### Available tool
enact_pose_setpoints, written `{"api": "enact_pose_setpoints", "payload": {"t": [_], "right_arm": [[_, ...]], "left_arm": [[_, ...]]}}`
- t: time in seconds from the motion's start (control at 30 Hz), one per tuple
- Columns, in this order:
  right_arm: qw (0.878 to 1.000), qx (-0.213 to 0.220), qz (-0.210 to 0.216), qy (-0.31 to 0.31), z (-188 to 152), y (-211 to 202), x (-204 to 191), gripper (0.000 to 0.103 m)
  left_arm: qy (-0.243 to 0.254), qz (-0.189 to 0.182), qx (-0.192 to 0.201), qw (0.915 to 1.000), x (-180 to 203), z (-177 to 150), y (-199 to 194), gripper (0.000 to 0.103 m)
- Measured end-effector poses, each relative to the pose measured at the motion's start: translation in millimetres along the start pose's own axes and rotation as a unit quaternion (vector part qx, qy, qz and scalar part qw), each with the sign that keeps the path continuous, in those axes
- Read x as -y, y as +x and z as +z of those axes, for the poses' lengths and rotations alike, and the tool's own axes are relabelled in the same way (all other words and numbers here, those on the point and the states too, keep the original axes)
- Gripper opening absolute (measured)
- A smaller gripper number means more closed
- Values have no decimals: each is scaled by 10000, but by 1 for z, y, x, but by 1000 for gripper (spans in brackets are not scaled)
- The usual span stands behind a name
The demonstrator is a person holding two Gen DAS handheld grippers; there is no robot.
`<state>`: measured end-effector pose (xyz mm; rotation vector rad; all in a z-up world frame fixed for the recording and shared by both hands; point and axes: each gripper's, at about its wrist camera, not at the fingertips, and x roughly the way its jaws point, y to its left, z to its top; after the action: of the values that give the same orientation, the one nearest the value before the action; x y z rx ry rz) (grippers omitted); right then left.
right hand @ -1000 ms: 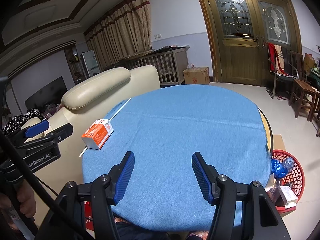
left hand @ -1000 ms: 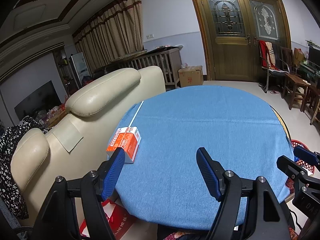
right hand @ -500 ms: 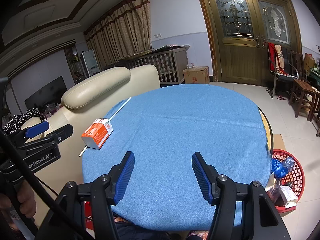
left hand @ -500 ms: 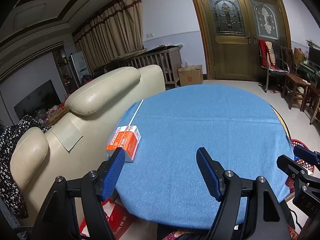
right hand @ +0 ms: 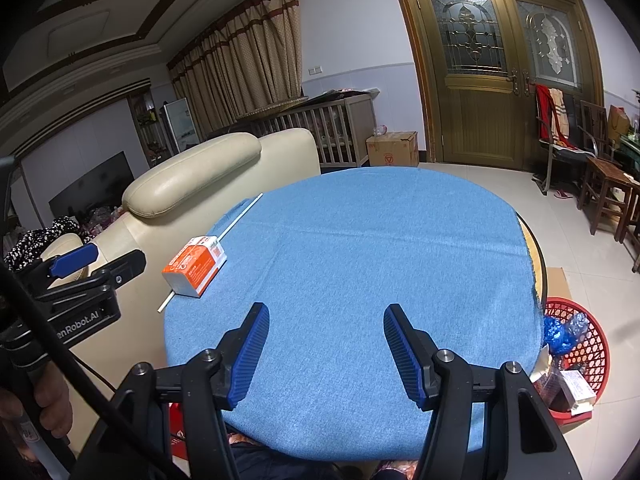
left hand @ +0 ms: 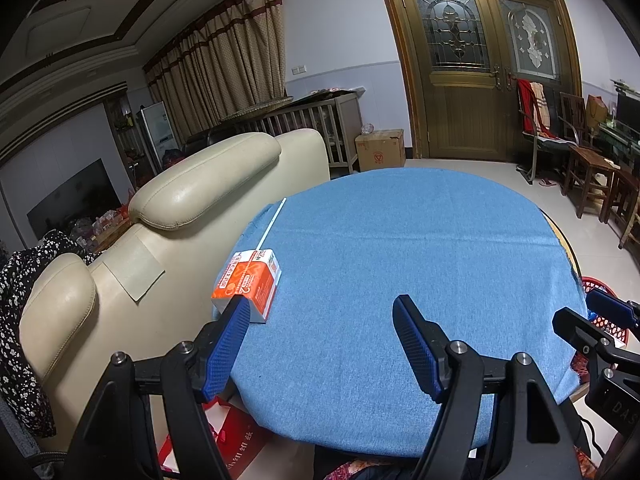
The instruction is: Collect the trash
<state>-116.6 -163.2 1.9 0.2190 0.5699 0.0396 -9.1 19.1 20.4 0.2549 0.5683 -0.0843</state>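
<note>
Both your grippers hover at the near edge of the round table (right hand: 360, 240), fingers spread with nothing between them: the left gripper (left hand: 320, 344) gapes wider than the right gripper (right hand: 324, 348). The trash sits at the table's left edge: an orange and white carton (left hand: 248, 280) lying flat, and a thin white stick (right hand: 240, 216) that runs under it from near to far, with its near tip poking off the cloth. A red basket (right hand: 592, 344) on the floor at the right already holds wrappers.

What could go wrong, as I judge it:
1. The carton lies just beside the drop toward the cream sofa (left hand: 192, 192). Come in from the right and you could shove it off the table
2. Lifting the carton may drag the stick and flick it over the edge, since they touch
3. The stick is thin and flat on the blue cloth (left hand: 400, 260); your pads may snag fabric or close over nothing
4. The basket is on the opposite side, so a loose grip on the long carry risks a drop
</note>
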Motion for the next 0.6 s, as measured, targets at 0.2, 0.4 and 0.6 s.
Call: {"api": "enact_pose_setpoints", "payload": {"t": [0.2,0.4,0.6], "right_arm": [[10000,10,-13,3,-1,0,1,63],[10000,25,-41,-9,1,0,-1,63],[10000,36,-70,-14,3,2,0,63]], "left_arm": [[2,-10,-2,10000,0,-1,0,75],[4,-8,4,10000,1,-1,-1,75],[2,-15,-3,10000,1,-2,-1,75]]}}
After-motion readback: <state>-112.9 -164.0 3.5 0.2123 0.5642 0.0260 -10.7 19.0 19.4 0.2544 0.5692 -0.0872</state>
